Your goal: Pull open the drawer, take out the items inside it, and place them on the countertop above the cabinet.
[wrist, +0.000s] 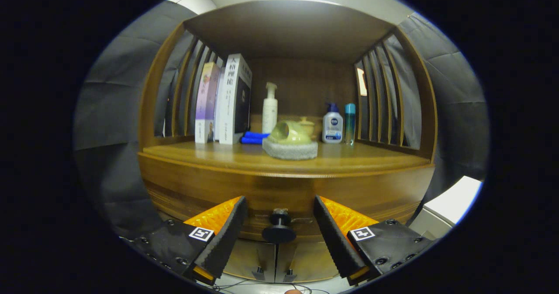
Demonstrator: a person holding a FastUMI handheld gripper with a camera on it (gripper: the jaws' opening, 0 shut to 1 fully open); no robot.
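As I look forward along my tool, its two fingers stand spread wide apart and grip nothing. Between them sits the round black knob of the brown wooden drawer, untouched by either finger. The drawer front is flush with the cabinet, so it is shut, and I cannot see what is inside it.

Just above the drawer runs the glossy brown wooden counter, set in an open wooden alcove with slatted sides. At the left of the counter stand upright books: a lilac-spined book and a thick white book beside it. Next to the white book lies a small bright blue object, flat on the counter. Behind it stands a tall white pump bottle near the back wall. In the middle of the counter, nearest me, a pale green ceramic piece lies tipped on its side on a grey fabric pad, and a small pale lidded pot shows just behind it. To the right stand a white bottle with a blue pump and, just beside it, a slim teal bottle.

Below the drawer I see the tops of two wooden cabinet doors.
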